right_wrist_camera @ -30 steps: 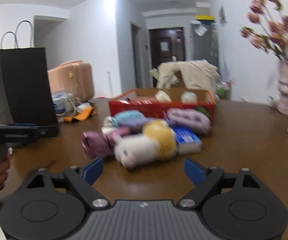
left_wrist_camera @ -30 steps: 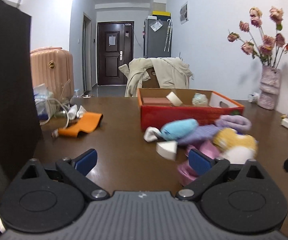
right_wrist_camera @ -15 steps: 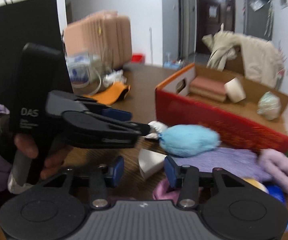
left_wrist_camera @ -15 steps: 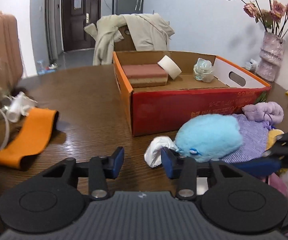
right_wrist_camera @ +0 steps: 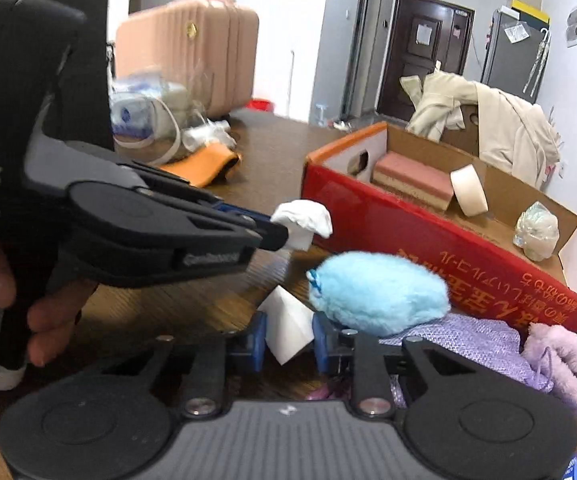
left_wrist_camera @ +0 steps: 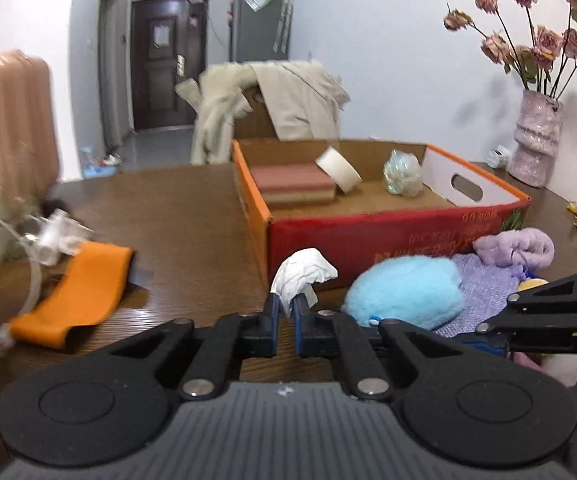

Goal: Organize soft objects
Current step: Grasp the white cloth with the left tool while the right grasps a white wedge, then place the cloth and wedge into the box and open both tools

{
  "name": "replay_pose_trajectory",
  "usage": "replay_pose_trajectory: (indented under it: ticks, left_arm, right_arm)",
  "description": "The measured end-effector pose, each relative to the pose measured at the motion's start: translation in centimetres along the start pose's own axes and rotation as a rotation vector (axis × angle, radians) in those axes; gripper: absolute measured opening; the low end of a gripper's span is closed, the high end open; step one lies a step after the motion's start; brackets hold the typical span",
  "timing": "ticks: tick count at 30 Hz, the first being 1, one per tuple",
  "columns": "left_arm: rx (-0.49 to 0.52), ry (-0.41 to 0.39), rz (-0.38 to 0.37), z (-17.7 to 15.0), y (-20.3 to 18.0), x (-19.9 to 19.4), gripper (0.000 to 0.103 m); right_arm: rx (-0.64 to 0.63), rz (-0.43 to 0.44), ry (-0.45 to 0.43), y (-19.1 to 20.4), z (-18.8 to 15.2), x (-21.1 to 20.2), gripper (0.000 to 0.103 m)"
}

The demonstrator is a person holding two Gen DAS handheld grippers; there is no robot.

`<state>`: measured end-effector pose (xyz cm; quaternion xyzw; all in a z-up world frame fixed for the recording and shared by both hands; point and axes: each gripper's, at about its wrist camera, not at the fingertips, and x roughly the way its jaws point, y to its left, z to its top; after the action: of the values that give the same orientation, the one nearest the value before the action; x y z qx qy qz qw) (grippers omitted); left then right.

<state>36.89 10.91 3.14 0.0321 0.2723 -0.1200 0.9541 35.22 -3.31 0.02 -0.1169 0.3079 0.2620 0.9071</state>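
left gripper (left_wrist_camera: 286, 314): its jaws have just been closing and are now pressed together on a crumpled white cloth (left_wrist_camera: 303, 276), which is pinched at its lower end and stands up above the fingertips; the same grip is seen from the side in the right wrist view (right_wrist_camera: 278, 234).
right gripper (right_wrist_camera: 286, 342): its jaws have just been closing and are now clamped on a white wedge-shaped sponge (right_wrist_camera: 288, 326), held between the two blue pads.
hand (right_wrist_camera: 20, 300): the left gripper's handle is held by it at the left edge of the right wrist view.
white cloth, place: just in front of the red cardboard box (left_wrist_camera: 388, 236), above the brown table (left_wrist_camera: 176, 216).
blue fluffy toy (left_wrist_camera: 406, 294): it lies on the table just right of the cloth, resting partly on a lilac knitted piece (left_wrist_camera: 488, 284).
lilac fuzzy roll (left_wrist_camera: 516, 246): it is seen against the box's front wall, further right.
inside the box: a pink sponge block (left_wrist_camera: 294, 184), a roll of tape (left_wrist_camera: 338, 168) and a clear wrapped bundle (left_wrist_camera: 402, 172) are seen.
orange band (left_wrist_camera: 76, 294): it lies on the table well to the left.
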Motion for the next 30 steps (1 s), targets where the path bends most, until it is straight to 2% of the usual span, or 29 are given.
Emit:
replay_pose_trajectory:
  ticks: [2, 8, 12, 15, 19, 24, 27, 30]
  left_arm:
    - [0.010, -0.020, 0.020, 0.2, -0.4, -2.2, 0.008]
    - [-0.004, -0.142, 0.033, -0.4, -2.7, -10.4, 0.008]
    - [-0.066, -0.187, -0.008, -2.0, -5.3, -14.7, 0.008]
    - [-0.101, -0.196, -0.041, -2.8, -7.4, -16.1, 0.008]
    - [-0.100, -0.191, -0.062, -2.8, -9.8, -16.2, 0.008]
    - [-0.044, -0.181, -0.075, -1.0, -11.9, -14.7, 0.008]
    - [0.003, -0.183, -0.108, 2.1, -12.6, -12.2, 0.008]
    - [0.009, -0.130, -0.139, 7.1, -12.5, -7.1, 0.008]
  right_arm:
    - [0.024, 0.050, -0.034, -0.1, -0.1, -1.7, 0.023]
    - [0.029, 0.054, -0.159, -0.5, -1.3, -9.6, 0.024]
    - [0.085, 0.011, -0.228, -2.4, -3.9, -15.9, 0.024]
    - [0.140, -0.044, -0.255, -4.4, -6.2, -19.5, 0.024]
    - [0.223, -0.113, -0.261, -7.2, -9.3, -23.0, 0.024]
    - [0.267, -0.135, -0.283, -9.5, -10.9, -24.3, 0.024]
    - [0.260, -0.132, -0.297, -10.9, -10.8, -24.0, 0.025]
    - [0.267, -0.096, -0.302, -14.2, -8.5, -22.2, 0.025]
